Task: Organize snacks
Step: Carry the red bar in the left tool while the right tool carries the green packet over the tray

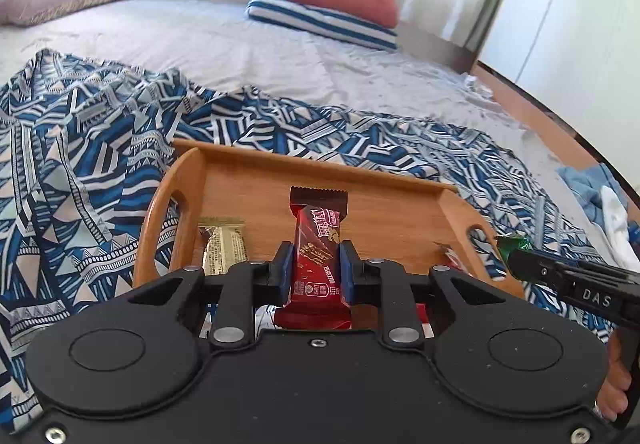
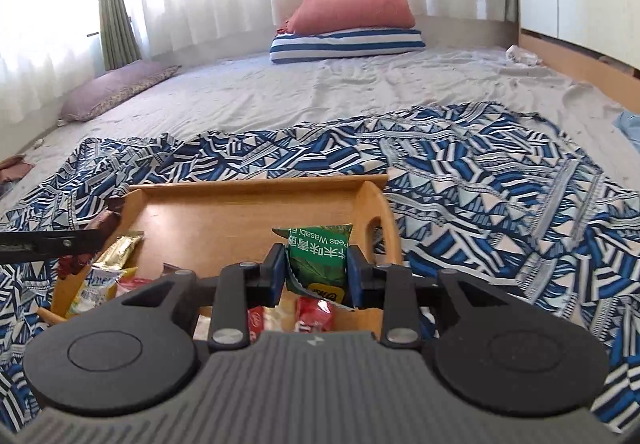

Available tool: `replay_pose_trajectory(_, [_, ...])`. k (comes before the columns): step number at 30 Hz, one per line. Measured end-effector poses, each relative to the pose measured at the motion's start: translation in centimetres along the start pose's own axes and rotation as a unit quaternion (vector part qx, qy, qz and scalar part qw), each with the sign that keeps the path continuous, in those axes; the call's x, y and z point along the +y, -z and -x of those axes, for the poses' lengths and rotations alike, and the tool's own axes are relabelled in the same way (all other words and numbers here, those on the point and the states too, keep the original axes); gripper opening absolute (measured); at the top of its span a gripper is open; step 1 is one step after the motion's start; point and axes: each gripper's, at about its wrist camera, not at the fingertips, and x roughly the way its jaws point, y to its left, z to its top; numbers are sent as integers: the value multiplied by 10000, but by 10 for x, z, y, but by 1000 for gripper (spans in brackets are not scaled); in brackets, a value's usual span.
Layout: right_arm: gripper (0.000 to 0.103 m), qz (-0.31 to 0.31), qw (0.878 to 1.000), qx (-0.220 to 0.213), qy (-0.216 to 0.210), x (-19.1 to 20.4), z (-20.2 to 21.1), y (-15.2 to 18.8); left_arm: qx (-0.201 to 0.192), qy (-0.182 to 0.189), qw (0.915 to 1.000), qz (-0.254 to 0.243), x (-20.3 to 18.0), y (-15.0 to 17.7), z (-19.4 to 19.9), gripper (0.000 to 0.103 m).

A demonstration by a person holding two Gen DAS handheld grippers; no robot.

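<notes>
My left gripper (image 1: pixel 315 270) is clamped on one red bar (image 1: pixel 316 244), which stands up between the fingers over the tray (image 1: pixel 320 167); its lower end is hidden behind the gripper body. My right gripper (image 2: pixel 316 270) pinches one green pea packet (image 2: pixel 318 254), also above the tray, with its bottom corner cut off by the fingers. One gold bar (image 1: pixel 224 244) lies in the tray left of my left fingers. Below my right fingers are red wrappers (image 2: pixel 314 314), partly hidden, count unclear. The tray sits on a patterned cloth (image 2: pixel 500 179).
</notes>
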Motion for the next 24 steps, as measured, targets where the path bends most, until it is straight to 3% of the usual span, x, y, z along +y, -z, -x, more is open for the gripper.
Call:
replay_pose_trajectory(8, [36, -133, 9987, 359, -348, 17, -46, -2, 152, -236, 9996, 87, 4, 3, -34, 23])
replay_pose_trajectory(14, [36, -201, 9981, 534, -226, 20, -69, 6, 235, -343, 9991, 118, 5, 5, -49, 23])
replay_pose_trajectory(24, [37, 22, 9986, 481, 208, 19, -74, 19, 247, -413, 9988, 23, 1, 8, -56, 23])
